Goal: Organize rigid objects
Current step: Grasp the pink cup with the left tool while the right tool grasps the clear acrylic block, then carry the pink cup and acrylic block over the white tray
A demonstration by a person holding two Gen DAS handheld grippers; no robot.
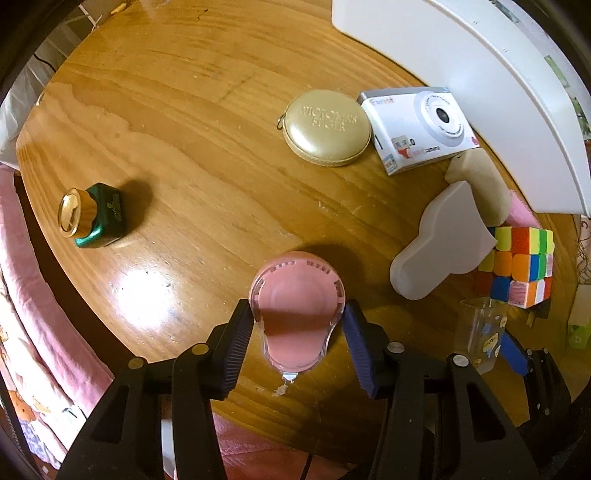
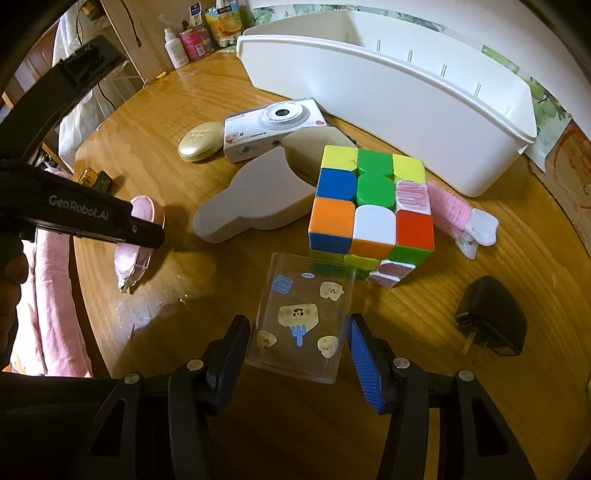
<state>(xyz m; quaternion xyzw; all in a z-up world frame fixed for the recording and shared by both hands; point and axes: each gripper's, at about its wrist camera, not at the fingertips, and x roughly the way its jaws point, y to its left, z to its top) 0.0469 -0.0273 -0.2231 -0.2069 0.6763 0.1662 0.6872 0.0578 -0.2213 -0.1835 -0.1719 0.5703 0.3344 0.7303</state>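
Left gripper (image 1: 298, 345): my fingers straddle the pink case (image 1: 297, 314), contact unclear.
Right gripper (image 2: 297, 356): spread wide around the clear printed cup (image 2: 303, 321), not touching.
Beyond: Rubik's cube (image 2: 371, 214), white bin (image 2: 388, 92) on wooden table (image 2: 184, 277).

Home, lived-in room. Round wooden table (image 1: 177, 122) under both tools. Pink cartoon-print bedding (image 1: 33, 332) hard by table edge, left of left tool. Far ahead of right tool: bottles and snack packets (image 2: 201, 35) on ledge. Household clutter ahead: toy camera (image 2: 271, 127), puzzle cube (image 2: 369, 210), phone charger (image 2: 491, 317), white plastic bin (image 2: 388, 96).
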